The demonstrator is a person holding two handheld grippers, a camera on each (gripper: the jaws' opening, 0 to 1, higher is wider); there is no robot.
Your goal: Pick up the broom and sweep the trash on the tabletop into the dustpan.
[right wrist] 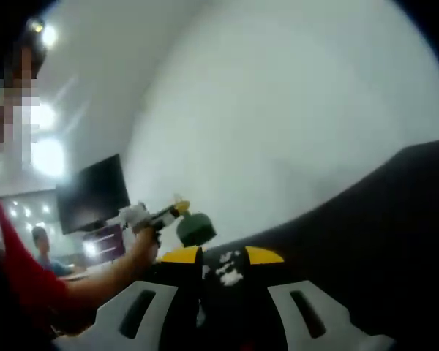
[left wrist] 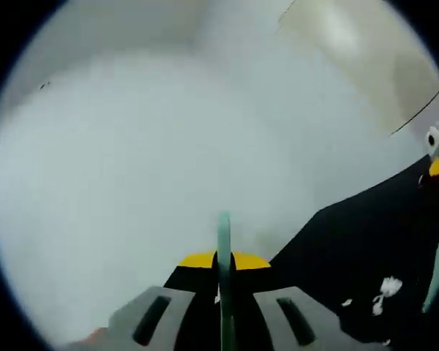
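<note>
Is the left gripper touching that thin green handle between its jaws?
Touching. In the left gripper view the thin green handle rises from between the left gripper jaws, which close against it with no gap showing.

The counter (left wrist: 395,241) is black. White trash (left wrist: 384,289) bits lie on it. The wall (left wrist: 132,161) is plain pale grey. The left gripper (left wrist: 224,307) has grey jaws with dark slots and yellow tips. A thin green handle (left wrist: 224,248) runs between them. In the right gripper view, the right gripper (right wrist: 223,307) has white-grey jaws with yellow tips too. A dark green dustpan (right wrist: 196,229) sits near more white bits (right wrist: 230,272). A sleeve (right wrist: 18,270) is red. A screen (right wrist: 95,191) is black.
</note>
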